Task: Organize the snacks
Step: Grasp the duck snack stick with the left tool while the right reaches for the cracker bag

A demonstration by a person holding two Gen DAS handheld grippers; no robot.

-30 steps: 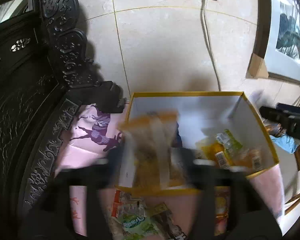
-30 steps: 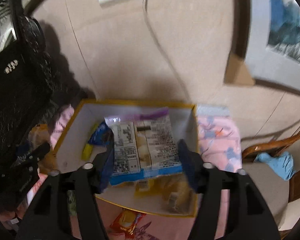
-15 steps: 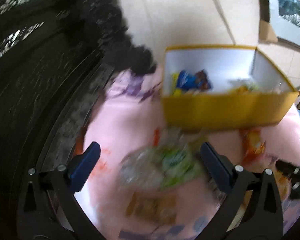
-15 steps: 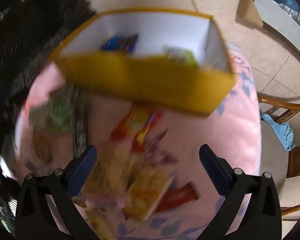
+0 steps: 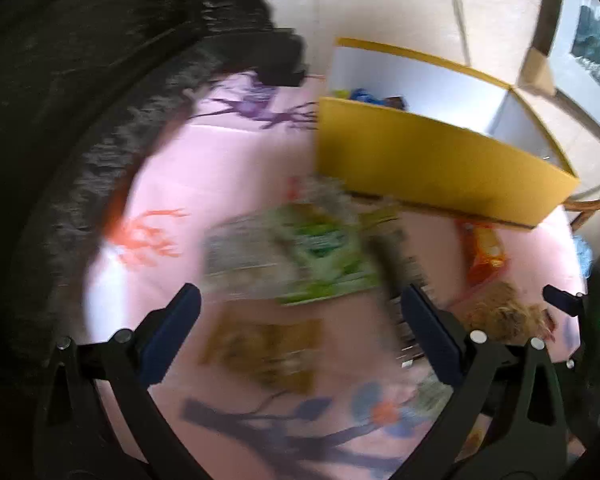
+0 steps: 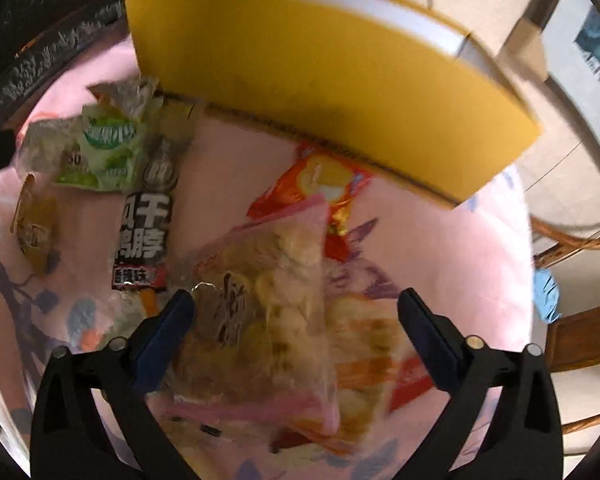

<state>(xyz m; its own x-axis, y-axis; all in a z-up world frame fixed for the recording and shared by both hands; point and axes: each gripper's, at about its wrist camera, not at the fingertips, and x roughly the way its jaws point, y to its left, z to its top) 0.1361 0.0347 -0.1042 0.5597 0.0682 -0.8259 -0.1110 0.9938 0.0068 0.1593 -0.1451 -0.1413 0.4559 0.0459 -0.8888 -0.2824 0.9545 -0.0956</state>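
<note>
- Both grippers have come down from over the yellow box (image 6: 320,76) to the pink cloth (image 5: 220,168), and the packets they carried a second ago are no longer in their jaws.
- Right gripper (image 6: 296,320): its jaws stand wide and have just been closing a little. A see-through bag with pink edges (image 6: 272,304), full of small pale lumps, lies between them, but the blue pads do not press on it.
- Under that bag lies an orange and red packet (image 6: 384,356), flat and blurry.
- Left gripper (image 5: 300,332): its jaws also stand wide open, with nothing held. A brown flat packet (image 5: 268,348) lies on the cloth between them.
- Just past the left gripper is a shiny green and white packet (image 5: 312,256), blurred.
- Next to it lies a black packet with big white letters (image 6: 144,236), long and flat.
- A crinkly red and yellow packet (image 6: 320,180) lies close to the box's front wall.
- The cloth is soft and pink, with purple branches, blue flowers and orange deer printed on it.
- The yellow cardboard box stands at the far side of the cloth. It is white inside, with a few snacks showing over the wall.
- Dark carved wood (image 5: 80,100) curves round the left.
- Behind the box are a pale tiled wall (image 5: 380,0), a hanging cord and a framed picture (image 5: 596,40).
</note>
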